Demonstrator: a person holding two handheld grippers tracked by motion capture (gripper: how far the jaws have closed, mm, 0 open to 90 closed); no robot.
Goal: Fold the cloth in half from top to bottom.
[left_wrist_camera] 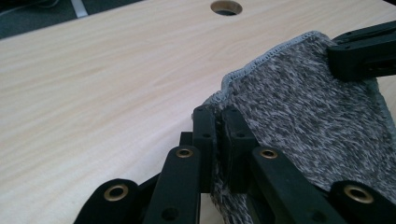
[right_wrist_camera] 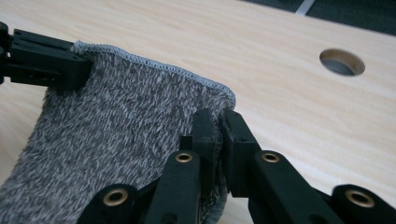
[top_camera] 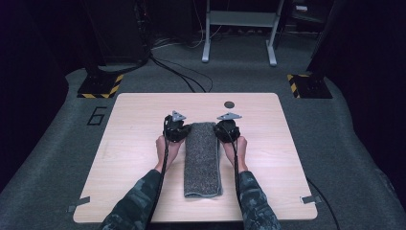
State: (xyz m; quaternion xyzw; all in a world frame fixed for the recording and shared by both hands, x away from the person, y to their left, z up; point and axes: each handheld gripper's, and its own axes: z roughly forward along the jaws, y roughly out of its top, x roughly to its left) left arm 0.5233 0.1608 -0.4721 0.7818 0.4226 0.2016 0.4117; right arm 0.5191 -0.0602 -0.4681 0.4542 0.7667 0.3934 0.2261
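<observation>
A grey fuzzy towel (top_camera: 203, 158), folded into a long strip, lies down the middle of the wooden table (top_camera: 134, 158). My left gripper (top_camera: 178, 130) is shut on the towel's far left corner (left_wrist_camera: 233, 93), its pads pinching the cloth edge. My right gripper (top_camera: 227, 129) is shut on the far right corner (right_wrist_camera: 205, 93) in the same way. Both far corners are raised a little off the table. In the left gripper view my left gripper (left_wrist_camera: 218, 128) has the right gripper's jaw at the upper right. My right gripper (right_wrist_camera: 217, 128) sees the left one's jaw at the upper left.
A round hole (top_camera: 229, 104) sits in the table beyond the towel, also seen as the hole (left_wrist_camera: 226, 7) and the hole (right_wrist_camera: 342, 62). Grey carpet surrounds the table, with cables (top_camera: 182, 76) and a metal stand (top_camera: 239, 33) at the back.
</observation>
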